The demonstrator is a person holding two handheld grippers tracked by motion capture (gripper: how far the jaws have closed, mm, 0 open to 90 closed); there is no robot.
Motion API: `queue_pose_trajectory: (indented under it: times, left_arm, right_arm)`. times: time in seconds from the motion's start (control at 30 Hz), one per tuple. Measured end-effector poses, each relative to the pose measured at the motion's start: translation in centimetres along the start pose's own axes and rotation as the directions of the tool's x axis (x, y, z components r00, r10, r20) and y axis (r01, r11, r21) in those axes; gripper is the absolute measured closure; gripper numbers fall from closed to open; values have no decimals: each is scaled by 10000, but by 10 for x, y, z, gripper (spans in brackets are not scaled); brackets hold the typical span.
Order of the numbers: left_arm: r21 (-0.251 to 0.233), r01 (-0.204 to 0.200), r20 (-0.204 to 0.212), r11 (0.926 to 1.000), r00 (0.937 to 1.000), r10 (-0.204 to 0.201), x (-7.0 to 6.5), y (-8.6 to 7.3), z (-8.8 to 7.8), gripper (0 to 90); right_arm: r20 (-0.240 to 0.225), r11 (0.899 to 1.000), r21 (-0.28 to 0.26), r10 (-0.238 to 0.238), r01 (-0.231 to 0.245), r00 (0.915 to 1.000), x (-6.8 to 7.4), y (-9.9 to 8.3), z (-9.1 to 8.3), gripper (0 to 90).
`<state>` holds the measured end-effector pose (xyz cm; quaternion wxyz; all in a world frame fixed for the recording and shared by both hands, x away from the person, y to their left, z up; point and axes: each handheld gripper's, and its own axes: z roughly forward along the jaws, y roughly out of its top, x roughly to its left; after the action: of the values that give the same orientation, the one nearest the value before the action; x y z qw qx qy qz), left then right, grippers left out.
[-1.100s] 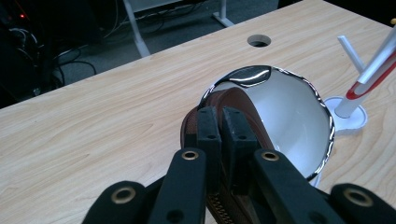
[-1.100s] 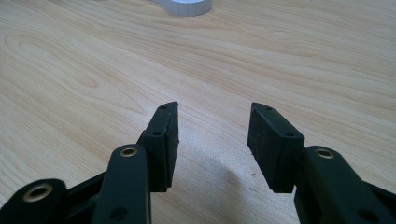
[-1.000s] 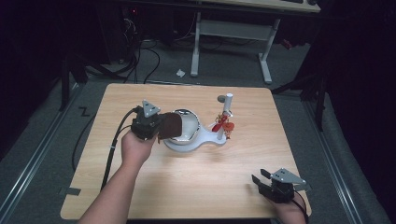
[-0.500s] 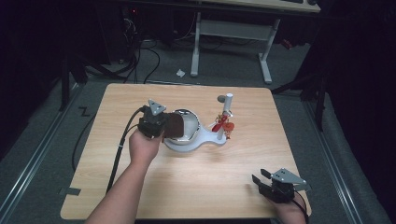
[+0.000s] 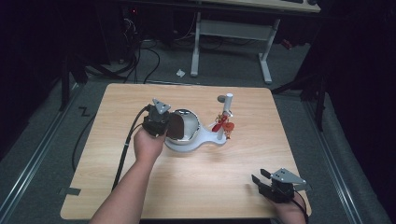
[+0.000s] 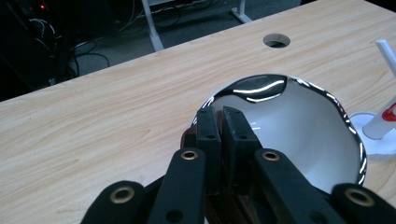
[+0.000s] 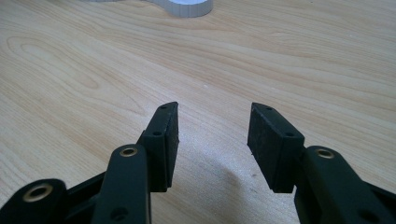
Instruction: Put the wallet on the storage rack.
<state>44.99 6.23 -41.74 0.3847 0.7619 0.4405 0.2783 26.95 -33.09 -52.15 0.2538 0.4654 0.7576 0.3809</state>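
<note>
While the left gripper point(image 5: 163, 125) is clamping a thin dark brown piece point(image 5: 174, 127) between its closed jaws, it is holding that piece at the near rim of the shiny metal bowl point(image 5: 189, 123). In the left gripper view the jaws are standing pressed together just over the bowl's point(image 6: 299, 126) edge. The bowl is sitting on a white base point(image 5: 196, 142) at the middle of the wooden table point(image 5: 210, 182), beside a white post point(image 5: 228, 105) carrying a red item point(image 5: 223, 125). The right gripper point(image 5: 271, 183) is resting at the table's near right corner, jaws standing apart and gripping nothing.
</note>
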Motion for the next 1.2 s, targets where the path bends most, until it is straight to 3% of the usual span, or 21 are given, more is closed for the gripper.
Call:
queue_pose_trajectory:
  times: [0.23, 0.6, 0.87, 1.2]
  left_arm:
    - [-206, -71, -103, 9998, 9999, 68, -5, 3, 2, 842]
    - [-381, 147, 312, 9992, 9994, -135, -3, 3, -3, 693]
    - [-858, 360, 821, 9957, 9962, -290, 1, -2, -23, 594]
    - [-1357, 482, 1171, 9896, 9926, -323, 12, -25, -55, 535]
  right_arm:
    - [1, 10000, -6, 23, -23, 10000, -1, 0, 0, 534]
    - [-22, 10000, -2, 3, -3, 10000, 0, 0, 0, 534]
    - [-10, 10000, -3, -4, 4, 10000, 0, 0, 0, 534]
    - [6, 10000, 87, -23, 23, 10000, 1, -1, 2, 534]
